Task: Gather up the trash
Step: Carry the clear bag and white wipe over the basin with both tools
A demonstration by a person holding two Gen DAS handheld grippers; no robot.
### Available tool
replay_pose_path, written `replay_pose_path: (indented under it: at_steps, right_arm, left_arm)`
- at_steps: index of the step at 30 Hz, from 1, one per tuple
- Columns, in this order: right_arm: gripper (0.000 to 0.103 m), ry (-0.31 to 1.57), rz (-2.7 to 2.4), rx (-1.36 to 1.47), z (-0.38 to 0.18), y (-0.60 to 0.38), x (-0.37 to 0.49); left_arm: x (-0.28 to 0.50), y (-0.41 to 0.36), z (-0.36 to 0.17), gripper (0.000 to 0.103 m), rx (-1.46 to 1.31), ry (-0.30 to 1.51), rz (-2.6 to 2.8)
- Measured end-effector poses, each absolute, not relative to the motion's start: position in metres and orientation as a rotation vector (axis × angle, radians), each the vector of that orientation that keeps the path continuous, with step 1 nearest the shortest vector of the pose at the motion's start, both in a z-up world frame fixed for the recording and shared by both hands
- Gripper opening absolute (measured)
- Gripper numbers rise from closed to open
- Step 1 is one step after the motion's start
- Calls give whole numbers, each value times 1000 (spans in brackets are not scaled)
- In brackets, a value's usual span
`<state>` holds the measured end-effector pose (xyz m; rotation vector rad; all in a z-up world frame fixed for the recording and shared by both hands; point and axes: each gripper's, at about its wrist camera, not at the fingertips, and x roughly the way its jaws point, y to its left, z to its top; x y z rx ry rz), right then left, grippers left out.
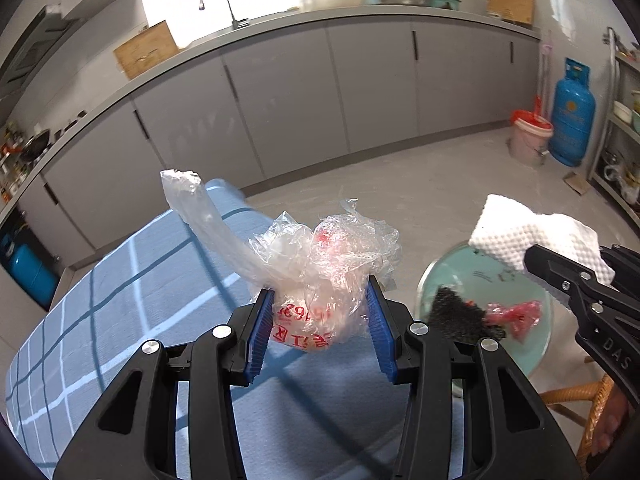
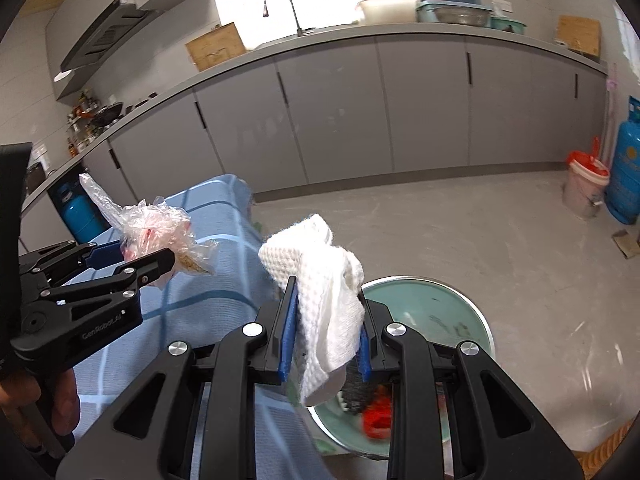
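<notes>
My left gripper point(image 1: 320, 312) is shut on a crumpled clear plastic bag point(image 1: 320, 260) with red print, held above the blue checked tablecloth point(image 1: 120, 300). It also shows in the right wrist view point(image 2: 156, 232). My right gripper point(image 2: 326, 332) is shut on a white paper towel point(image 2: 324, 280), held over a pale green basin point(image 2: 432, 308). In the left wrist view the basin point(image 1: 460, 276) holds a black scrap point(image 1: 456, 312) and a red plastic scrap point(image 1: 520, 316), and the towel point(image 1: 532, 232) hangs above it.
Grey kitchen cabinets point(image 1: 320, 92) run along the back wall. A blue gas cylinder point(image 1: 572, 112) and a pink bucket point(image 1: 528, 136) stand on the floor at the right. A wicker chair point(image 1: 580, 396) supports the basin.
</notes>
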<state>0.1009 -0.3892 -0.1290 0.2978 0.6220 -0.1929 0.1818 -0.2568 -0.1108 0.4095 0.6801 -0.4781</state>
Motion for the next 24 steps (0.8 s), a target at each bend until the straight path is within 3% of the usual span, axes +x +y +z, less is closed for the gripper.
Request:
replay_pose_path:
  at_steps: [24]
  right_arm:
    - [27, 668, -297, 367, -165, -452, 89]
  left_arm:
    - [155, -337, -157, 46, 478, 744, -633]
